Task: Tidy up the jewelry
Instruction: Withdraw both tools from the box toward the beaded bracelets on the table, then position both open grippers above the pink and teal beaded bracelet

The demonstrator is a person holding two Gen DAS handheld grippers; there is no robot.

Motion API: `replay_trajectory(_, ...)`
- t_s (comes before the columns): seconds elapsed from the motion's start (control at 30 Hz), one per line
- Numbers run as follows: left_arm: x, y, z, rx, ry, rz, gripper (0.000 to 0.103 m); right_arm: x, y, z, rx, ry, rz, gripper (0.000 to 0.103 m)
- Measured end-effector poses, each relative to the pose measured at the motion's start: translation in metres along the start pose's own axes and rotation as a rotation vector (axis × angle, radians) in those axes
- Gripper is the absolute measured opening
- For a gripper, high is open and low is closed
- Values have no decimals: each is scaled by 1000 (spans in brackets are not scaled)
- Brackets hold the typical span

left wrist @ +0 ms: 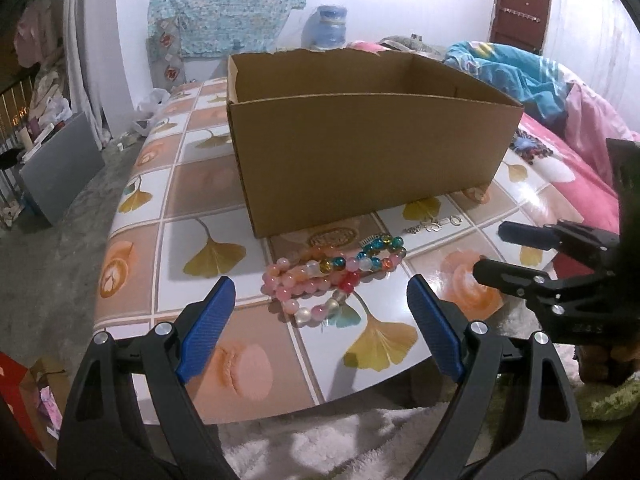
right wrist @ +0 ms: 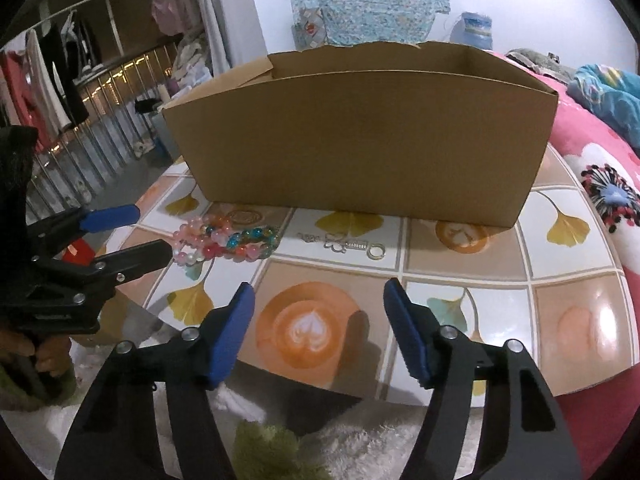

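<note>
A pile of bead bracelets (left wrist: 332,276), pink, white and multicoloured, lies on the tiled tabletop (left wrist: 200,184) in front of an open cardboard box (left wrist: 360,152). A thin silver chain with rings (left wrist: 434,224) rests just right of the beads. My left gripper (left wrist: 320,284) stands open, a little short of the pile, nothing between its fingers. My right gripper (right wrist: 319,286) is open too, hovering over the latte tile near the table's front edge, short of the silver chain (right wrist: 344,244). The bracelets (right wrist: 224,242) lie to its left, beside the left gripper (right wrist: 152,230). I cannot see the floor of the box (right wrist: 360,140).
A bed with a pink floral blanket (right wrist: 600,184) borders the table on the right. A white fluffy rug (left wrist: 340,440) lies below the table's front edge. A blue water jug (left wrist: 330,26) stands behind the box. The right gripper (left wrist: 490,250) shows at the right.
</note>
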State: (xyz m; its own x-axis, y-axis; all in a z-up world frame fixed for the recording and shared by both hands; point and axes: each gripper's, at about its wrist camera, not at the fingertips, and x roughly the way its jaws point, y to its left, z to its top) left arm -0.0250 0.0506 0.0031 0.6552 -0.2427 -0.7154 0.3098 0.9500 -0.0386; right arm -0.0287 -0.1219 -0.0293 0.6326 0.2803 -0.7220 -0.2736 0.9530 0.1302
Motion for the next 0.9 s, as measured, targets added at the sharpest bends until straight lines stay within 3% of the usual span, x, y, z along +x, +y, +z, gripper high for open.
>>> replay_trajectory(0.13, 6, 4, 0, 12, 6, 2, 84, 6, 3, 6, 1, 10, -19, 56)
replay_trajectory(0.77, 39, -4, -8, 45, 151, 41, 84, 14, -3, 4, 22, 18, -32, 55)
replay_trajectory(0.9, 42, -3, -9, 35, 162, 37, 89, 15, -3, 2, 22, 20, -32, 56)
